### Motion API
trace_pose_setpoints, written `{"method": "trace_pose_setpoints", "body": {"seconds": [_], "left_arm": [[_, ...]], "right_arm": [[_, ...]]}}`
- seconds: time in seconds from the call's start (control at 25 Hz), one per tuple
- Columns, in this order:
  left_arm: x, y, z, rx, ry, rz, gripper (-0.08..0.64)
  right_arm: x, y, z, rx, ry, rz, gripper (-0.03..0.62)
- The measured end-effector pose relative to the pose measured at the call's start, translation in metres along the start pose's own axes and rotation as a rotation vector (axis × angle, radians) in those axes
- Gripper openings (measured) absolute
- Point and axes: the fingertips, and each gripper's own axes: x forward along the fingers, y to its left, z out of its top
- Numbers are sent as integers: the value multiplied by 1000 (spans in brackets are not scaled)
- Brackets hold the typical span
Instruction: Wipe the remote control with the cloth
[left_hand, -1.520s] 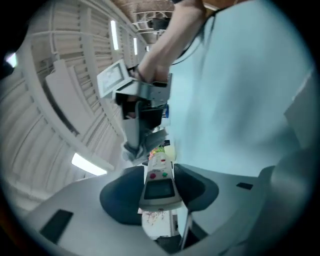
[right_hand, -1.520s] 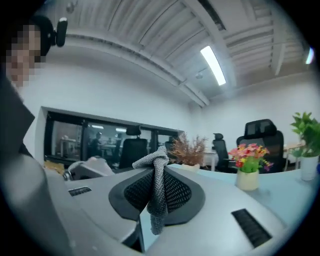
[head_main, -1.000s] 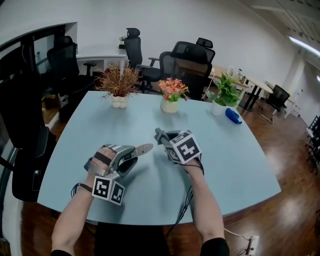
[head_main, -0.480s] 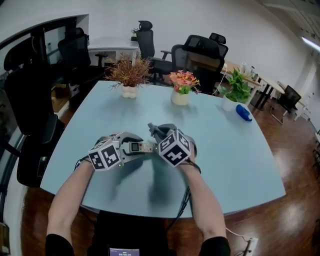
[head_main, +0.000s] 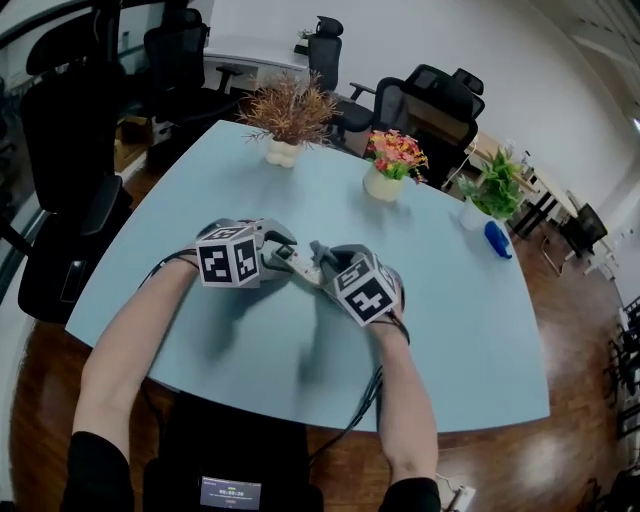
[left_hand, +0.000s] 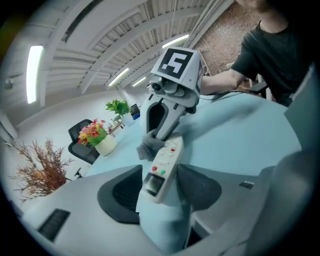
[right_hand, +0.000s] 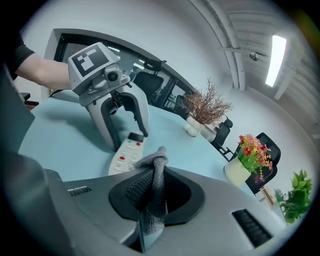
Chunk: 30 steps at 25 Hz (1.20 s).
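A white remote control (left_hand: 162, 165) with red and green buttons lies on the light blue table (head_main: 450, 330), seen small in the head view (head_main: 298, 264). My left gripper (left_hand: 160, 192) straddles its screen end. Its jaws have just been opening, and a gap shows beside the right pad, so it stands open around the remote. My right gripper (right_hand: 157, 195) faces it from the other end, shut on a grey cloth (right_hand: 155, 180). The bunched cloth (left_hand: 149, 146) touches the remote's (right_hand: 125, 155) far end. From the right gripper view, my left gripper (right_hand: 125, 137) stands tip-down over the remote.
At the table's far side stand a dried plant (head_main: 288, 115), a pot of flowers (head_main: 390, 165), a green plant (head_main: 495, 190) and a blue bottle (head_main: 497, 240). Black office chairs (head_main: 430, 100) ring the far edge. Both forearms reach in from the near edge.
Both grippers have come lower and closer together over the table. The left gripper has rolled so its marker cube faces up, and the remote now meets the cloth.
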Motion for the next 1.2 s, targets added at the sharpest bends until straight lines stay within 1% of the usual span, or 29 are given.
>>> {"method": "trace_pose_setpoints", "body": {"seconds": [0.16,0.28,0.4,0.56,0.72,0.76,0.88,0.92,1.08,1.12,1.2], "left_arm": [[6,26,-21,5,70,150,233],[10,43,-31,-31,104,249,232],[12,51,-35,-69,117,301,230],[18,59,-41,-74,140,369,222],[29,59,-49,-89,149,410,204],[30,61,-50,-77,153,426,198],[27,71,-47,-7,154,490,196],[25,69,-46,11,156,498,196],[23,44,-52,30,196,458,193],[24,43,-52,36,205,456,192],[23,49,-50,66,215,475,192]], "right_arm": [[9,8,0,-14,13,26,26],[11,12,5,-18,5,33,26],[17,15,7,-20,1,27,26],[24,15,8,-18,1,12,26],[35,18,0,-12,5,19,26],[38,16,-1,-16,4,17,26],[43,7,3,-21,-14,-10,26],[43,8,4,-17,-18,-14,26],[47,22,2,-13,-17,-1,26],[48,22,2,-20,-15,-4,26],[45,14,5,-23,-19,-24,26]]}}
